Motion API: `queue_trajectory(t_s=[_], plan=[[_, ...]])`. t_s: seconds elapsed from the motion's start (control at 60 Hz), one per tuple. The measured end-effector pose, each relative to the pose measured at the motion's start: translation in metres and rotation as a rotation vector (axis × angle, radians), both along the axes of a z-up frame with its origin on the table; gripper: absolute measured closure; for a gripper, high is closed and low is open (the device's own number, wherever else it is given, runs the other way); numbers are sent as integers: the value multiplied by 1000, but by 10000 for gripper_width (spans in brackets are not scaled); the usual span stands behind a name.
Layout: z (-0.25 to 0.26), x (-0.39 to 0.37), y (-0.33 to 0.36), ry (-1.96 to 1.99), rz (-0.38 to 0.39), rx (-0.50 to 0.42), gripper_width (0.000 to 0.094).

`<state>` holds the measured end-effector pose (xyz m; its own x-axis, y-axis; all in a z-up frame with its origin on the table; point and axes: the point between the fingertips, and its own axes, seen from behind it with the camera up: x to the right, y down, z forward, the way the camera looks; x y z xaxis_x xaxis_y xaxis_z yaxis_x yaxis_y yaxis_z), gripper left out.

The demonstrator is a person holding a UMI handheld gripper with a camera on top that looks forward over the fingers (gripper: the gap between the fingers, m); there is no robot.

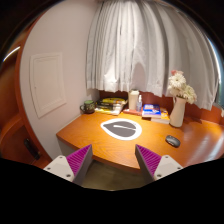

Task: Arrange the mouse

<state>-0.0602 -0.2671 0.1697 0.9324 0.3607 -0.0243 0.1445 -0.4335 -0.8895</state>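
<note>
A dark mouse (172,141) lies on the wooden desk (95,135) towards its right end, just below a vase of flowers. Left of it, in the middle of the desk, lies a grey oval mouse mat with a white rim (121,128). My gripper (112,162) hangs well short of the desk's front edge, open, its purple-padded fingers (78,160) spread wide with nothing between them. The mouse is far beyond the right finger and the mat is straight ahead.
A white vase with pale flowers (179,98) stands at the right. Stacked books (110,105), a white jug (134,100), a small dark jar (89,105) and more books (153,111) line the back of the desk under white curtains. A white wall panel (48,80) is at the left.
</note>
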Motion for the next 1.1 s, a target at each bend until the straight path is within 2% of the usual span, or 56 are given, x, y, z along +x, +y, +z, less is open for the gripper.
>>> queue_trajectory(t_s=[0.067,0.083,0.1,0.25,0.433,0.533,0.65,0.867,1.05,1.1], plan=[[-29,19,-1,-9,-36,-55,73],[-18,20,-10,-13,-39,-75,71],[-45,31,-4,-18,-53,-86,71],[-117,109,1,-57,-156,-208,71],[-154,214,49,-102,-319,-230,67],[-165,252,93,-116,-364,-233,81],[-172,281,151,-122,-384,-221,79],[-179,302,236,-108,-360,-232,69],[-181,306,277,-86,-332,-255,101],[-182,305,282,-71,-327,-266,143]])
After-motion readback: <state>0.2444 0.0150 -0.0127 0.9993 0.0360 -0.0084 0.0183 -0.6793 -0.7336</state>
